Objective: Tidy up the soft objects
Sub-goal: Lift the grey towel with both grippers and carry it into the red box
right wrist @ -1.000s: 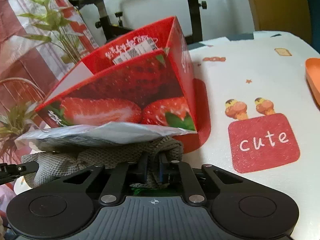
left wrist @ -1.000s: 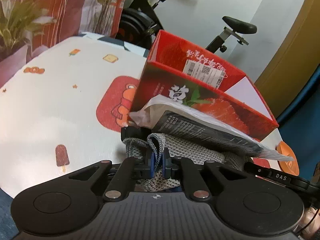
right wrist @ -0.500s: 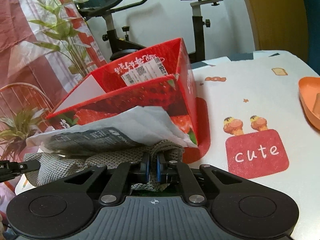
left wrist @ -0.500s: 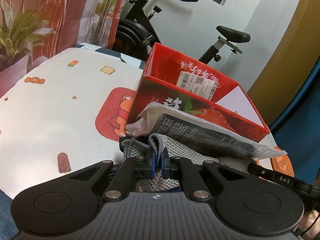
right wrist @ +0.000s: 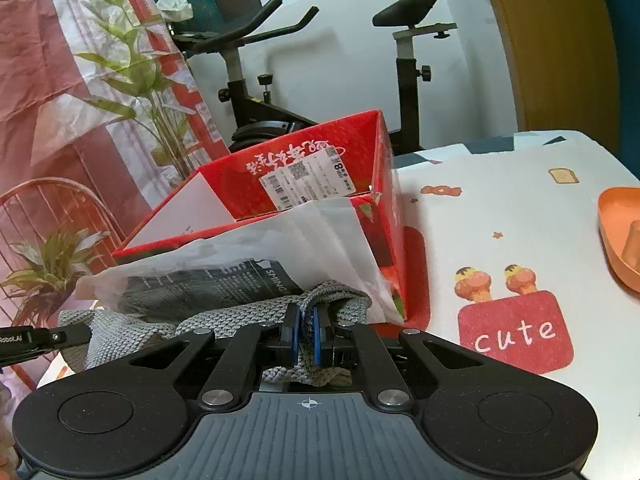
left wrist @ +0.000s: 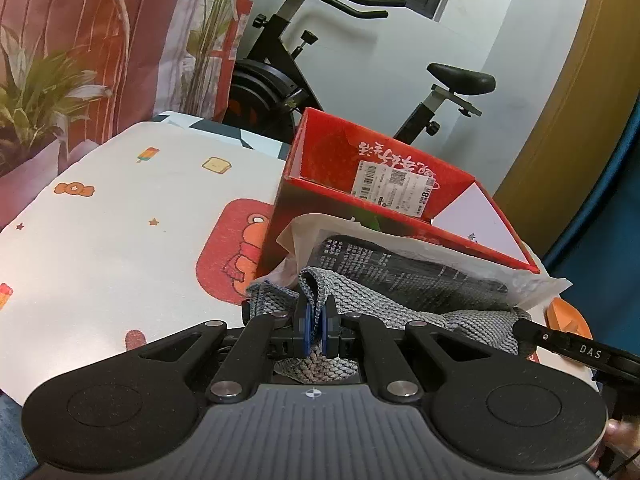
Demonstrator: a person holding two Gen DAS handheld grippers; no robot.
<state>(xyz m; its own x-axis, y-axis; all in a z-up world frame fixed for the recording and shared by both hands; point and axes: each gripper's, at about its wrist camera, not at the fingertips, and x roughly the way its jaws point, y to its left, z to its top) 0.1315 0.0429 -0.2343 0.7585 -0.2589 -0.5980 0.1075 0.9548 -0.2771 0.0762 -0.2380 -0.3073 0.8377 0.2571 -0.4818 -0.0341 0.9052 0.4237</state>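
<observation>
A grey knitted cloth (left wrist: 372, 300) hangs between my two grippers, with a clear plastic packet of black fabric (left wrist: 416, 276) lying on top of it. My left gripper (left wrist: 316, 324) is shut on the cloth's left end. My right gripper (right wrist: 305, 330) is shut on its right end (right wrist: 332, 300). The packet (right wrist: 224, 284) leans against the near wall of an open red strawberry box (left wrist: 400, 184), which also shows in the right wrist view (right wrist: 320, 160). The load is held in front of the box, about level with its rim.
The box stands on a white printed tablecloth (left wrist: 120, 220). An orange dish (right wrist: 620, 232) sits at the table's right edge. An exercise bike (left wrist: 304, 68) and plants (right wrist: 132, 80) stand behind the table.
Both grippers have lifted the cloth and packet; the box rim has sunk in both views and more of its inside shows.
</observation>
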